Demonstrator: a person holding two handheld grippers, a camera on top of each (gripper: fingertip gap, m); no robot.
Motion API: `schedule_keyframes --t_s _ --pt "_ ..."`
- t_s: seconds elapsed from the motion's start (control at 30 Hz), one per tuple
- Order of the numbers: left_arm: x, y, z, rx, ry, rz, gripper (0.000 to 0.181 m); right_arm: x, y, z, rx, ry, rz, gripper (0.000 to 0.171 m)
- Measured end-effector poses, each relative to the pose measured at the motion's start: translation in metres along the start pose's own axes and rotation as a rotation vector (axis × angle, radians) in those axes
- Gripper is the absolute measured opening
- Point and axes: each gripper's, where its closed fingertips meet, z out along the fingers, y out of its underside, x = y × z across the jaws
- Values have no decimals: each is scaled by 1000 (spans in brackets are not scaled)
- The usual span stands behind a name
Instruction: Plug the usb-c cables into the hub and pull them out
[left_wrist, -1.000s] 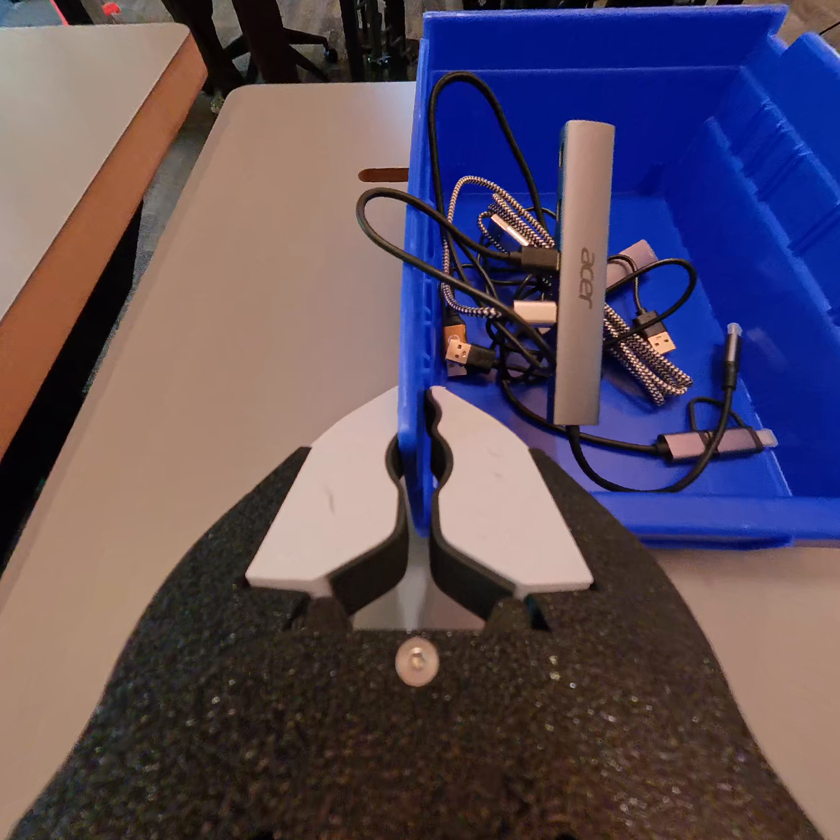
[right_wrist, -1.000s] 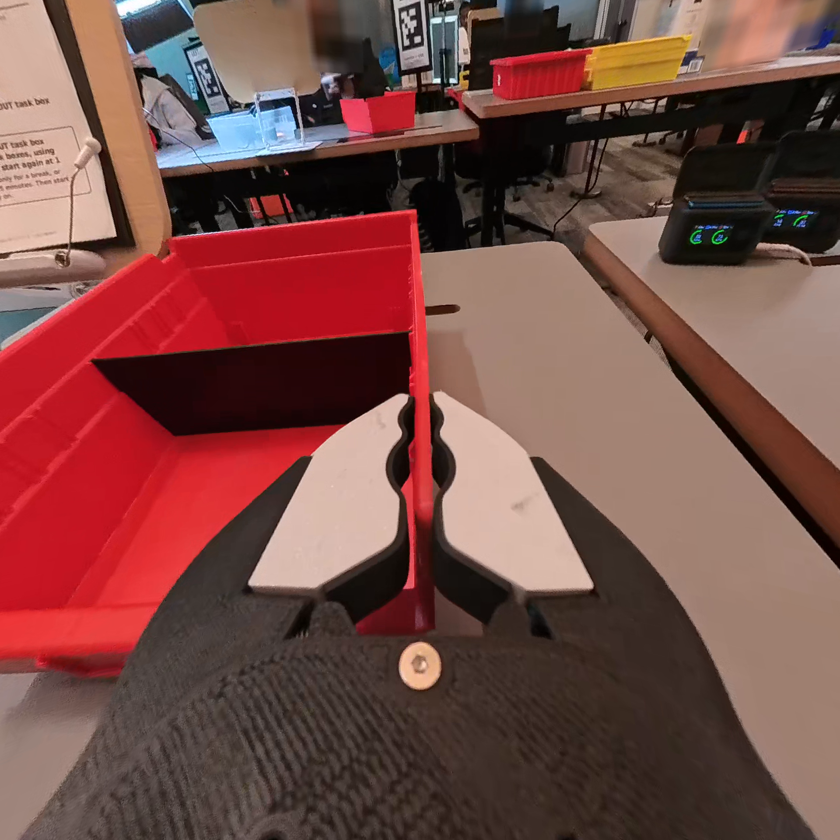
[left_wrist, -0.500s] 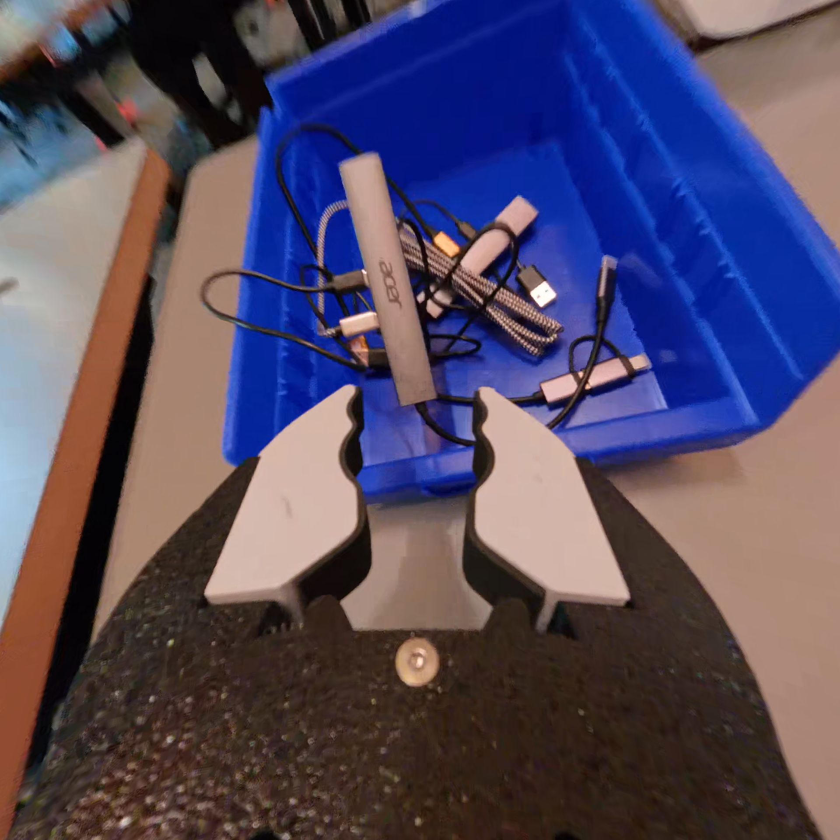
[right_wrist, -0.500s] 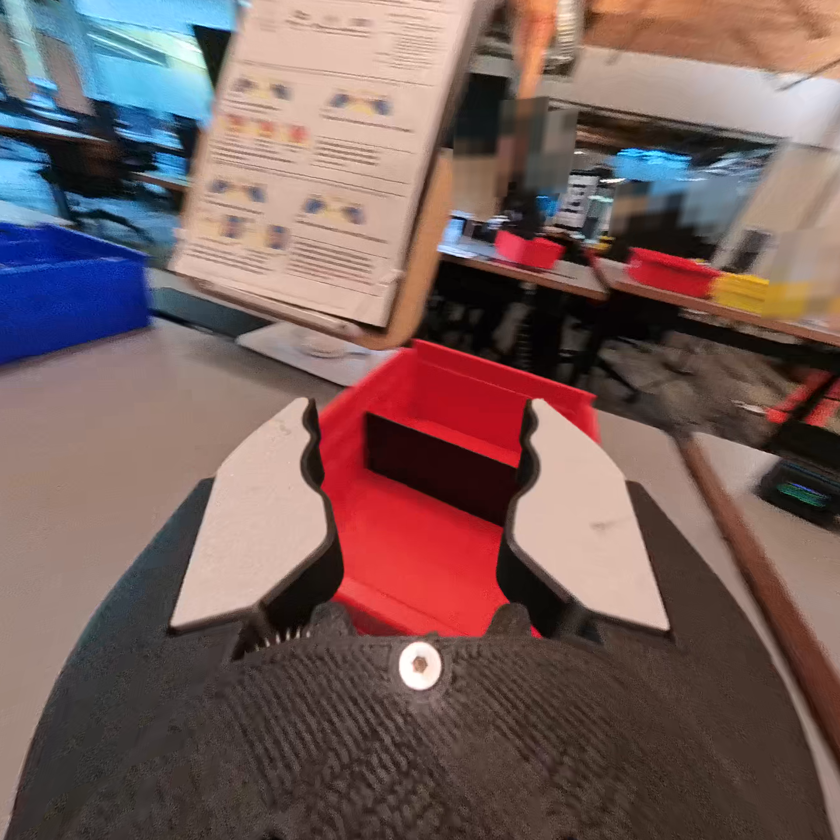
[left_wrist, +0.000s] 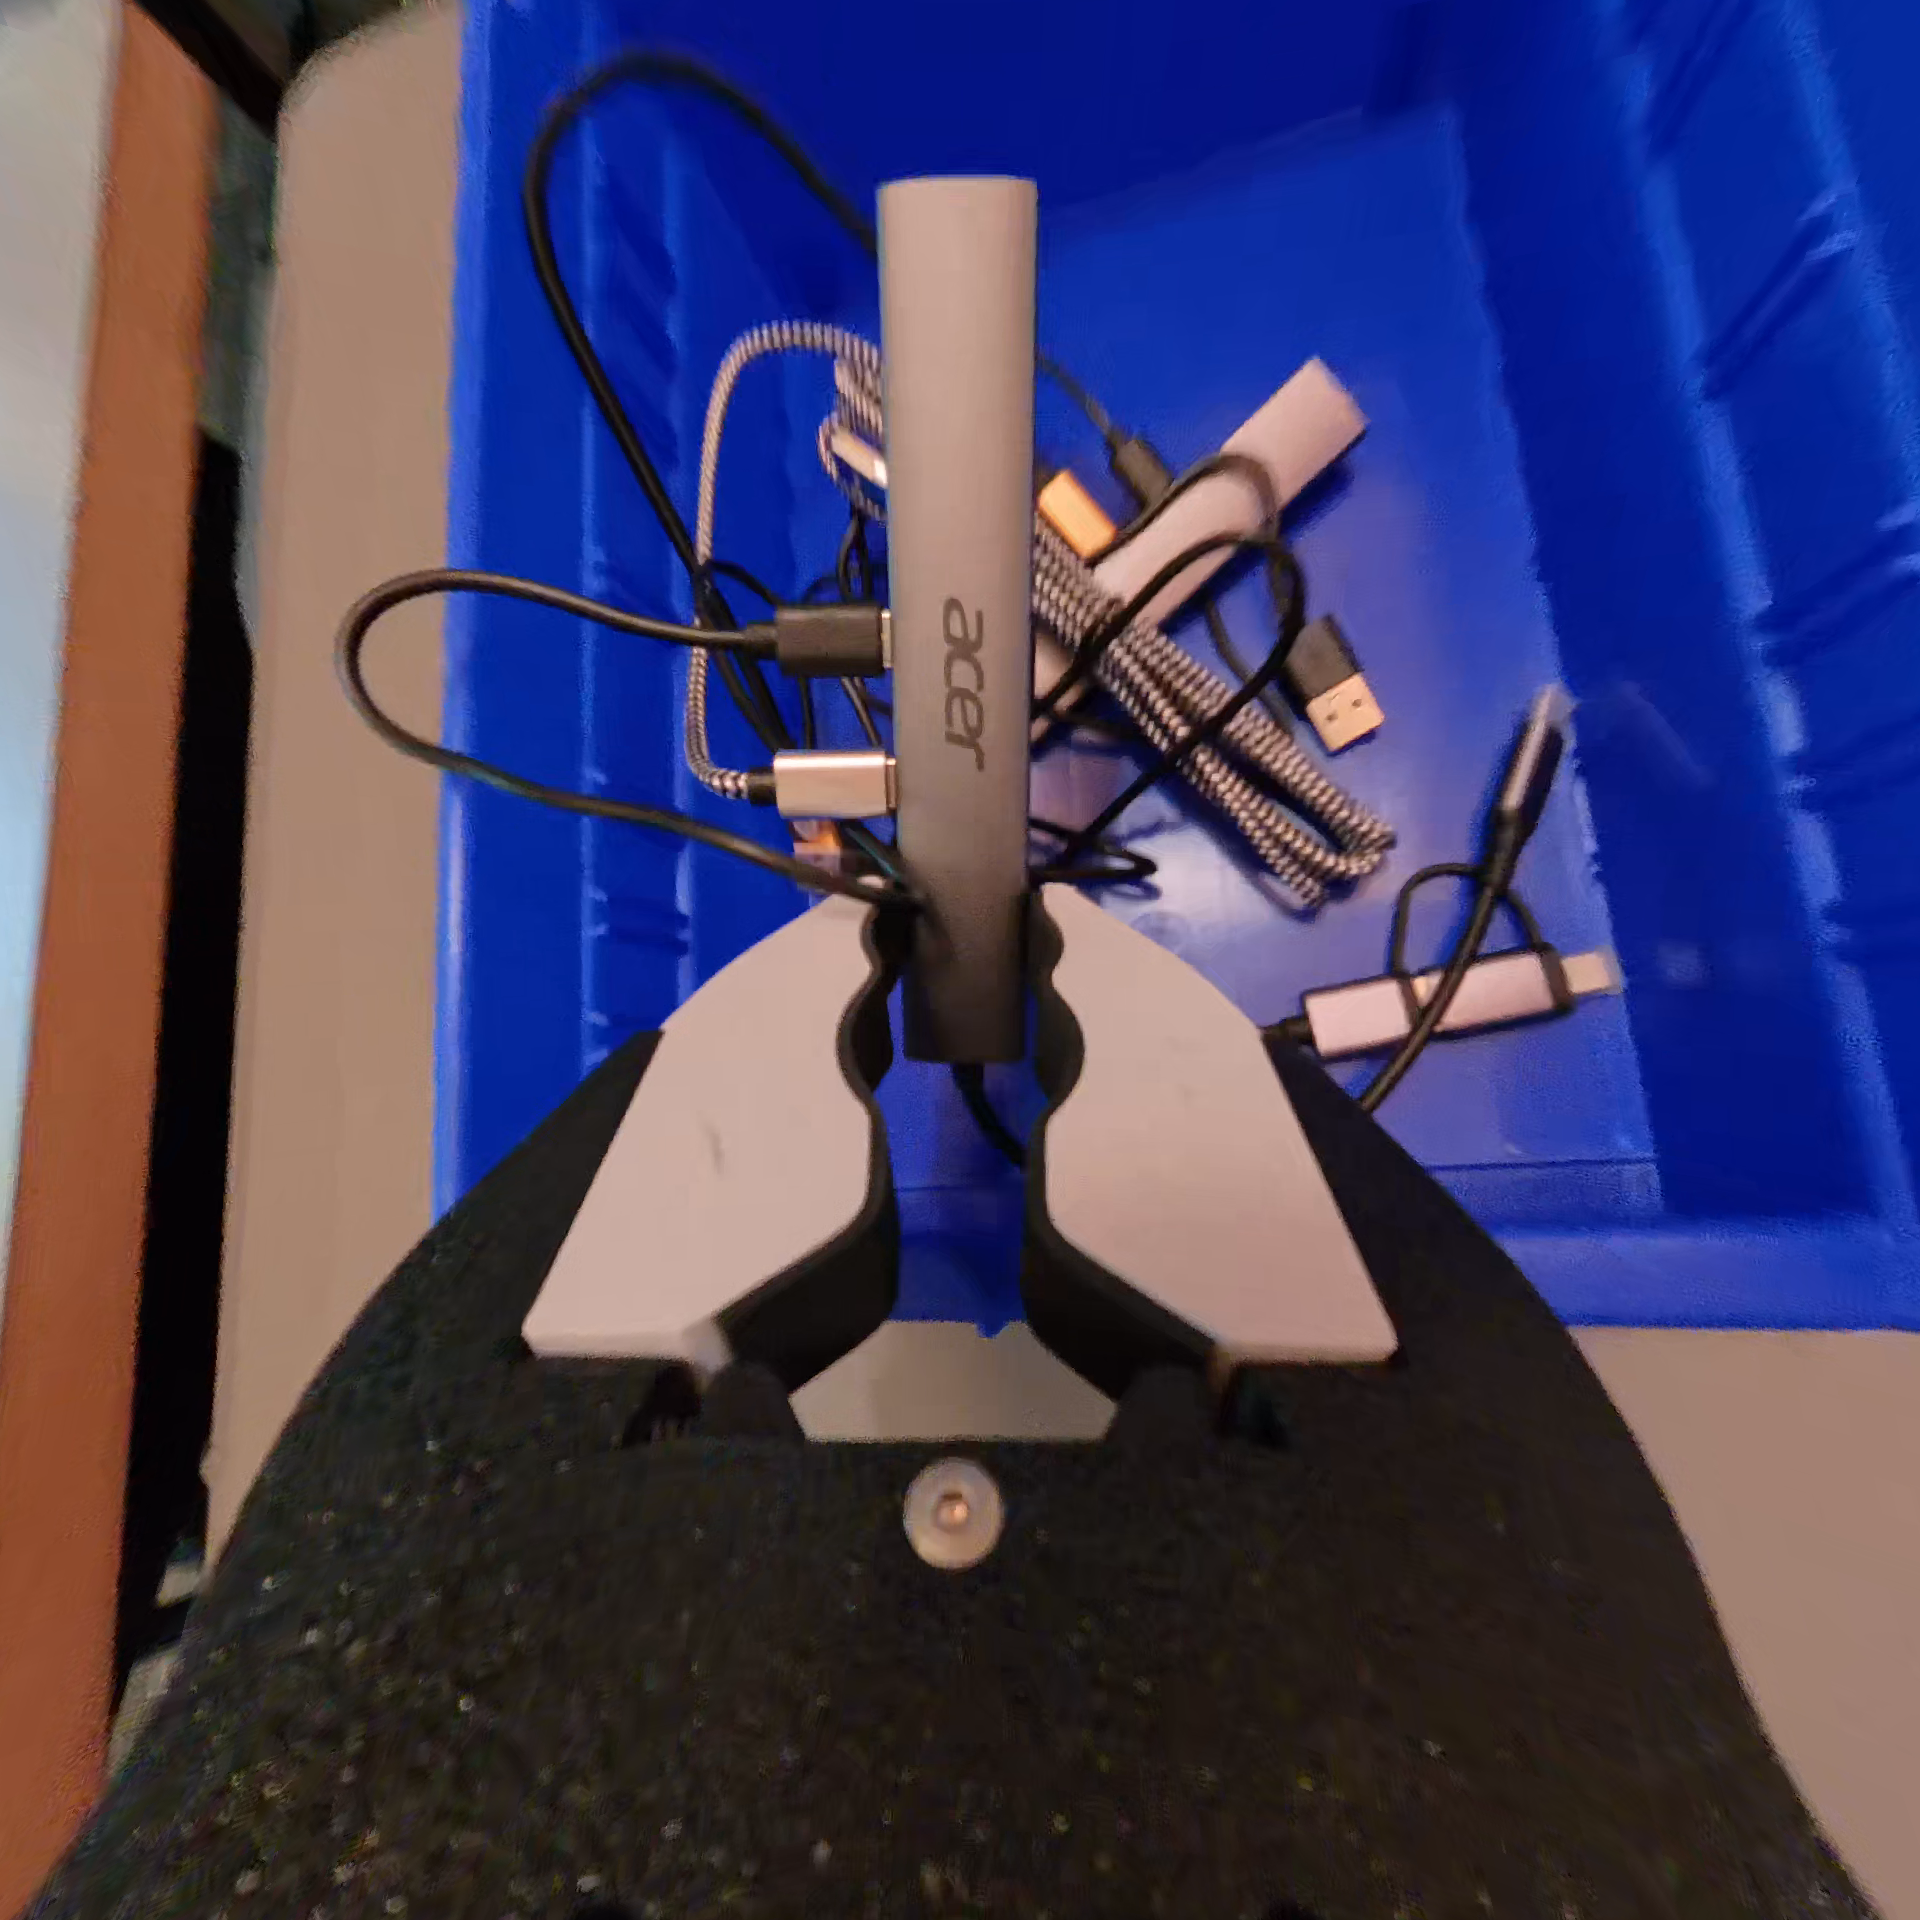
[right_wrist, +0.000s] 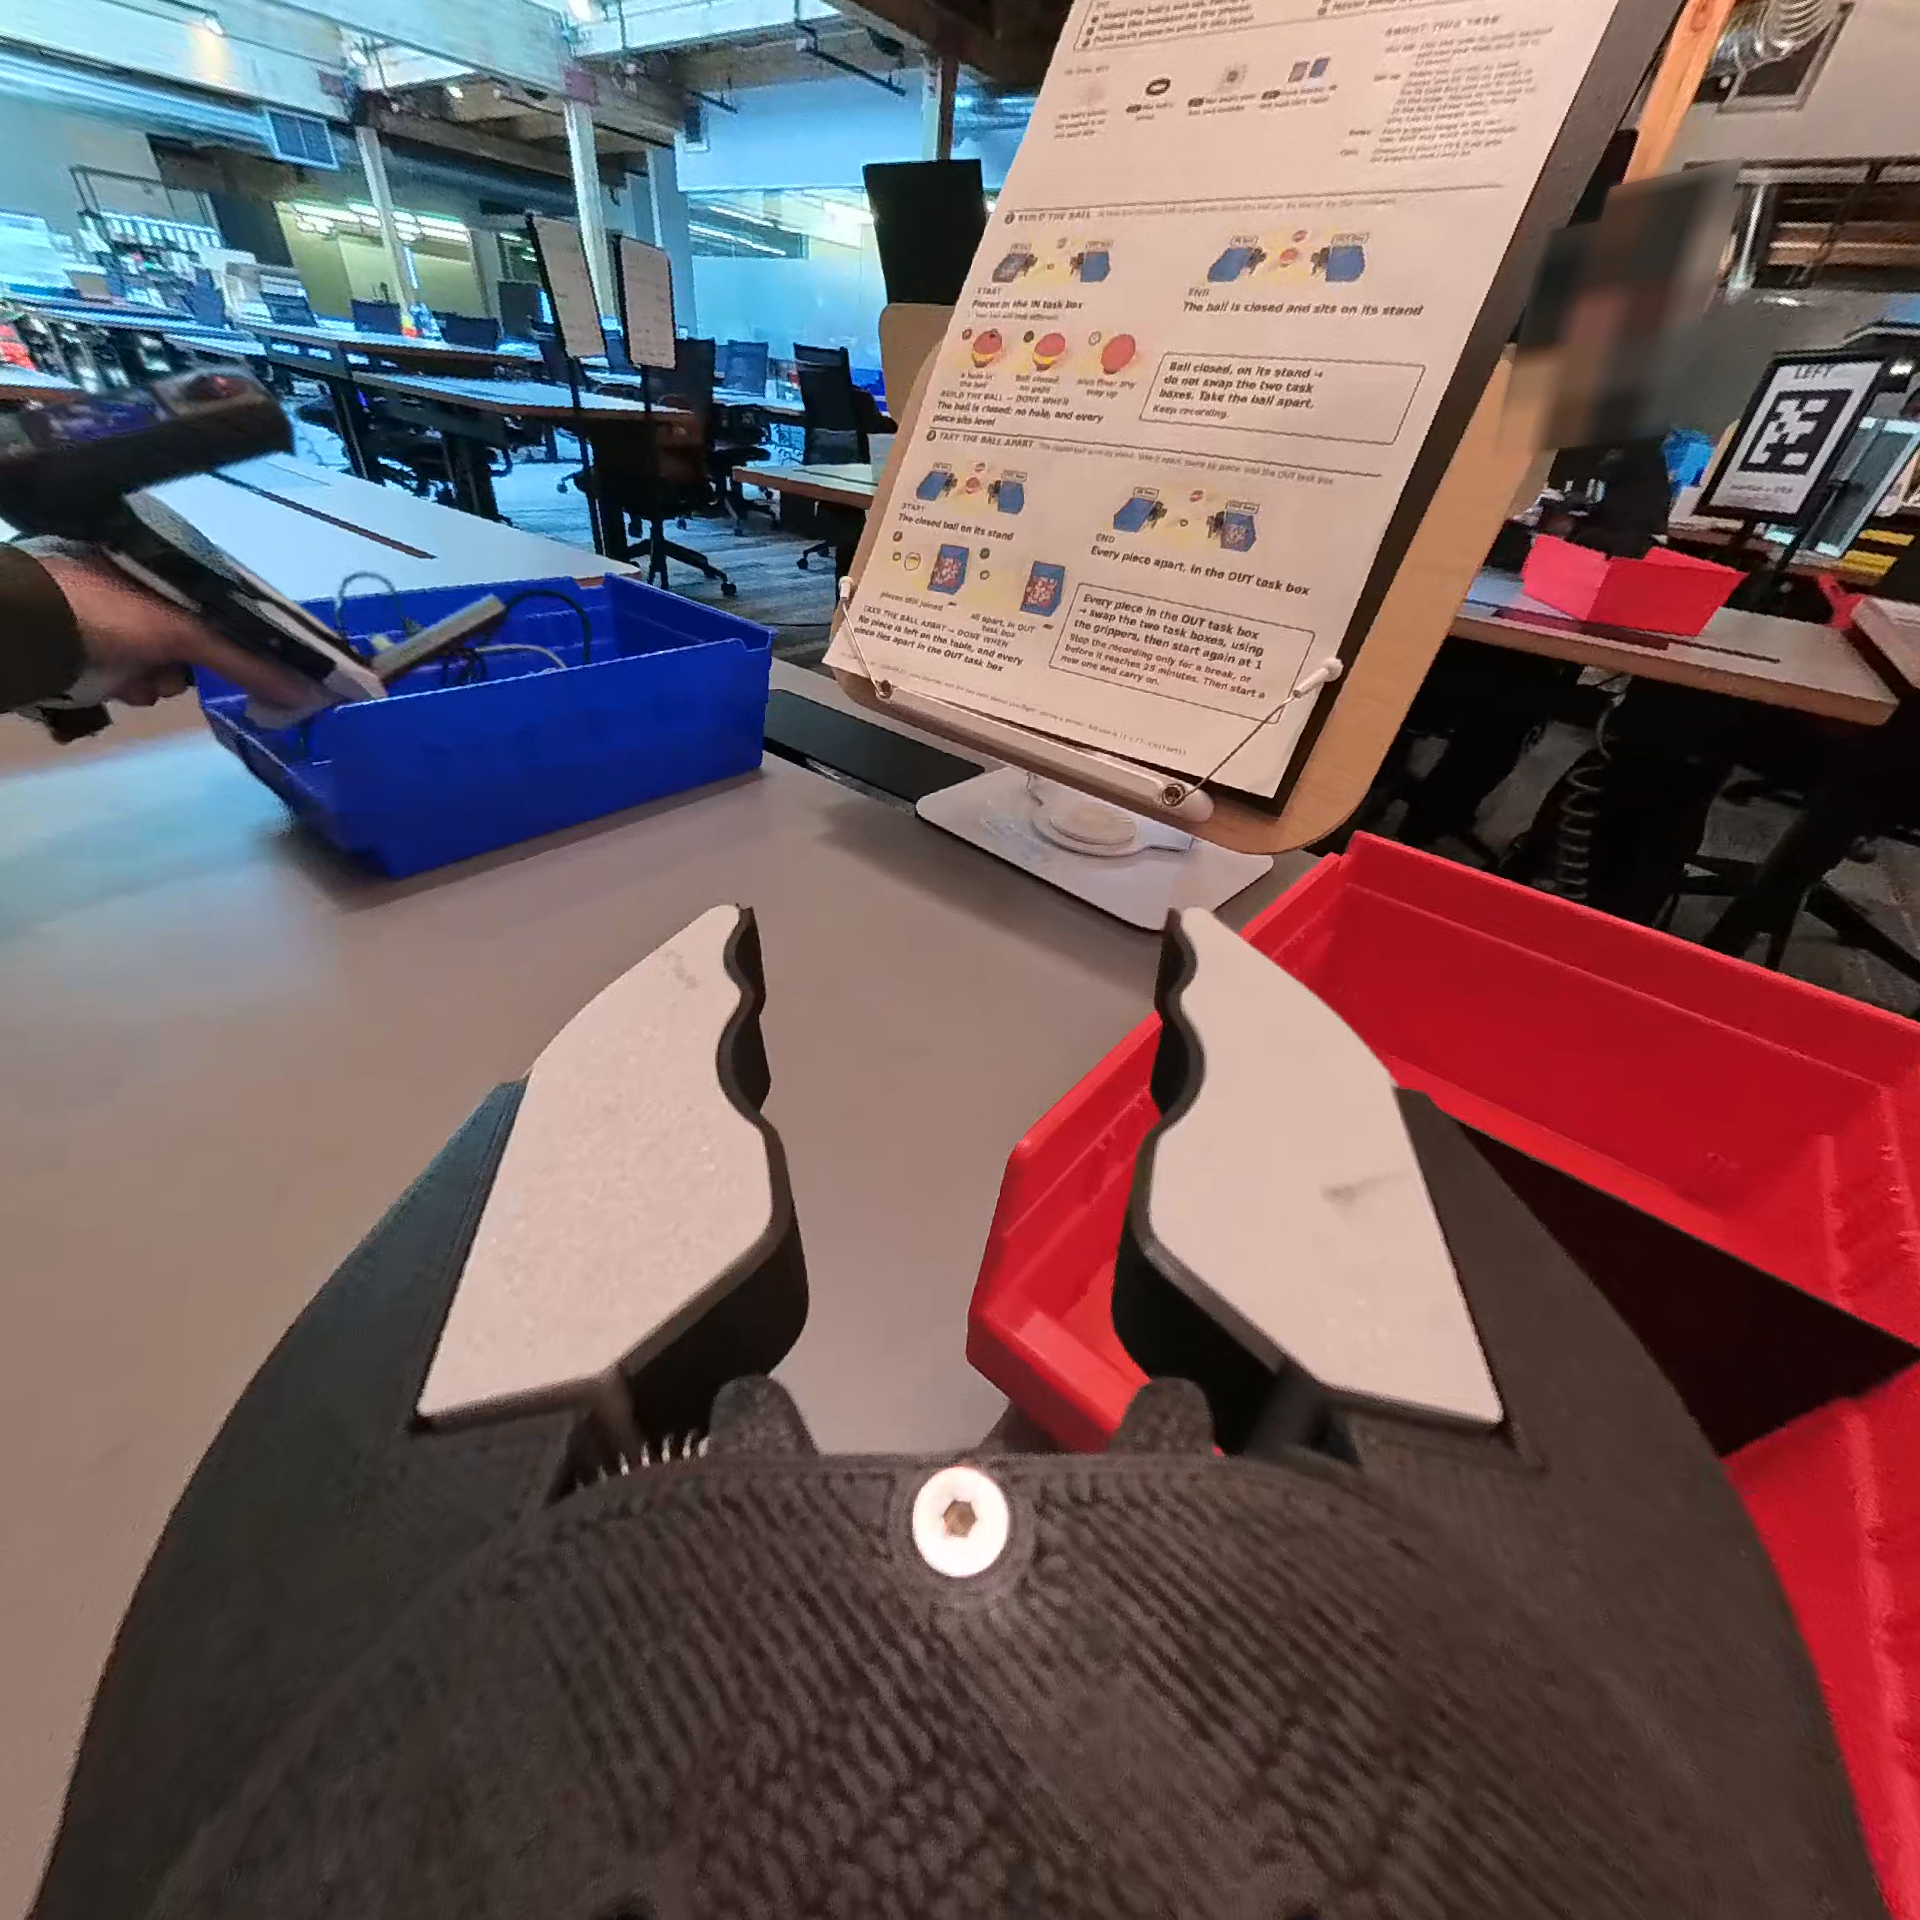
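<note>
My left gripper is shut on the near end of a grey hub, which points away from me over the blue bin. A black-plug cable and a silver-plug braided cable sit in the hub's left side. The right wrist view shows this gripper holding the hub tilted up above the blue bin. My right gripper is open and empty above the grey table, beside the red bin.
More loose cables, a second light-grey hub and a small adapter lie in the blue bin. An instruction board on a stand rises behind the table between the bins. A person's hand holds the left gripper.
My left gripper let go of the blue bin's wall, opened, moved over the bin and closed on the hub's near end. My right gripper let go of the red bin's wall, opened and swung left.
</note>
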Motion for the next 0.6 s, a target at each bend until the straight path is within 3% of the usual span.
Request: schedule_keyframes --t_s 0.13,0.33,0.6 --pt "2 -35 -42 195 -47 65 22 -2 1 1 -6 -13 6 72" --pt "0 -109 -151 499 -118 151 22 -10 -1 2 1 -32 -7 71" --pt "32 -164 -256 632 -90 388 22 -17 -2 4 0 -46 -18 69"
